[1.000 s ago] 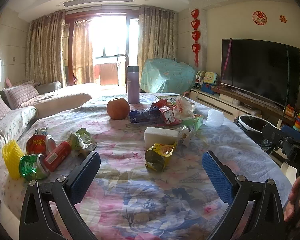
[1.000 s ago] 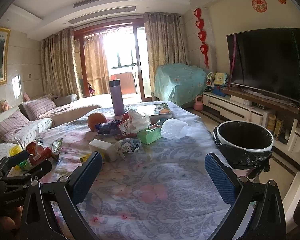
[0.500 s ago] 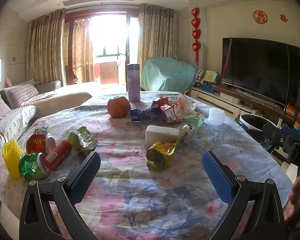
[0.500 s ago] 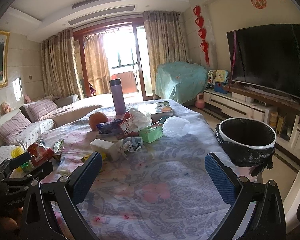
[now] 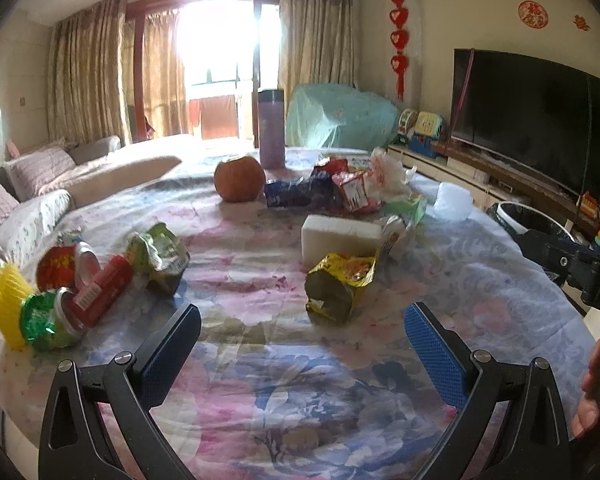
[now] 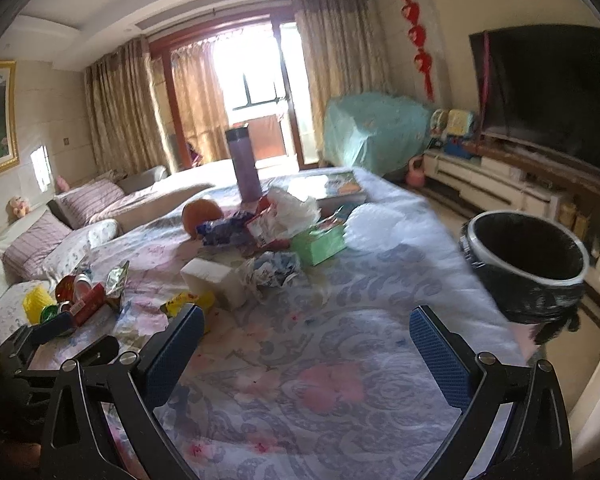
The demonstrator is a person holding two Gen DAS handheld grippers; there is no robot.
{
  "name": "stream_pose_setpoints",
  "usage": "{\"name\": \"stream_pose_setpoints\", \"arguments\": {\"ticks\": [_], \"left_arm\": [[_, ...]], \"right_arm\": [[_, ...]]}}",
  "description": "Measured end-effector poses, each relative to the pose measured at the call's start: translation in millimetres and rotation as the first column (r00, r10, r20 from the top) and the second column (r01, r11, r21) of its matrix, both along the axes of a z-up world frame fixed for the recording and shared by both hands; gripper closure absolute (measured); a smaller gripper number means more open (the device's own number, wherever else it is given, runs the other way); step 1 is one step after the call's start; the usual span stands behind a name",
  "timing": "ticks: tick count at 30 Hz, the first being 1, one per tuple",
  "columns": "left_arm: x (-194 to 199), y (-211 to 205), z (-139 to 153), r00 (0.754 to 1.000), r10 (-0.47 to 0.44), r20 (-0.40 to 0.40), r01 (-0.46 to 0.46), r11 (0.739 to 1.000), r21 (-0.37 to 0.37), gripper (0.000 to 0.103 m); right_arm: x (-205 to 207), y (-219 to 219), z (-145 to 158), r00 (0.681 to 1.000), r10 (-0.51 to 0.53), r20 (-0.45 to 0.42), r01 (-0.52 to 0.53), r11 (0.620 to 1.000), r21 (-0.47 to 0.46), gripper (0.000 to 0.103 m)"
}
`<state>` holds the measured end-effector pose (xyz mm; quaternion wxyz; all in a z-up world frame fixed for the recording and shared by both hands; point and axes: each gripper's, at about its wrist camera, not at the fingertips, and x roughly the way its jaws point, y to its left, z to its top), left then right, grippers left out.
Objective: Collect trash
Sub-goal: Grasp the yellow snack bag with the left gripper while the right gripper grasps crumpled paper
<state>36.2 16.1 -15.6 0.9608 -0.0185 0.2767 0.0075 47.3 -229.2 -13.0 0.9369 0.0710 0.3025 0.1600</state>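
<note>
An orange fruit [image 5: 239, 178] sits on the floral-clothed desk [image 5: 284, 392] just before an upright purple flask [image 5: 271, 128]. A book [image 6: 332, 186] lies at the far edge. A dark television [image 5: 528, 116] stands rightward, pillows [image 6: 52, 236] leftward.

On the table [image 5: 260, 360], a cluster of cans and wrappers [image 5: 80, 284] lies at the left edge. A crumpled snack bag [image 5: 338, 288] sits mid-table, a foam block [image 5: 340, 236] just behind it. A fruit [image 5: 239, 178] and a flask [image 5: 271, 128] stand toward the far edge. A trash bin [image 6: 528, 264] stands beside the right edge.
</note>
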Motion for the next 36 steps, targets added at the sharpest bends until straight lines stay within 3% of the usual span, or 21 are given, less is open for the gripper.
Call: {"name": "stream_pose_setpoints", "arguments": {"ticks": [4,14,22,24,27,31,34,36], "left_arm": [[19,4,-7,0.999,-0.005,-0.039,0.005,1.0,-0.012,0.001],[64,5,-15,0.995,-0.03,-0.093,0.026,0.998,-0.05,0.004],[104,3,-26,0.984,-0.066,-0.165,0.056,0.996,-0.065,0.008],[113,3,-28,0.98,-0.074,-0.183,0.062,0.995,-0.074,0.011],[126,2,-31,0.974,-0.088,-0.21,0.073,0.994,-0.078,0.026],[142,2,-39,0.959,-0.118,-0.258,0.094,0.99,-0.104,0.056],[146,3,-40,0.956,-0.128,-0.265,0.1,0.988,-0.117,0.06],[147,5,-40,0.955,-0.133,-0.264,0.102,0.987,-0.128,0.064]], "right_arm": [[17,6,-11,0.998,0.038,-0.052,-0.038,0.999,0.017,0.002],[65,21,-27,0.982,0.111,-0.155,-0.105,0.993,0.048,0.022],[102,28,-42,0.96,0.156,-0.233,-0.142,0.987,0.079,0.023],[113,30,-46,0.953,0.167,-0.252,-0.148,0.985,0.094,0.023],[126,32,-53,0.942,0.185,-0.281,-0.16,0.981,0.109,0.024],[139,37,-62,0.92,0.229,-0.318,-0.194,0.971,0.14,0.03],[144,42,-68,0.902,0.267,-0.339,-0.222,0.961,0.166,0.044],[145,46,-70,0.891,0.297,-0.344,-0.246,0.951,0.186,0.063]]}}
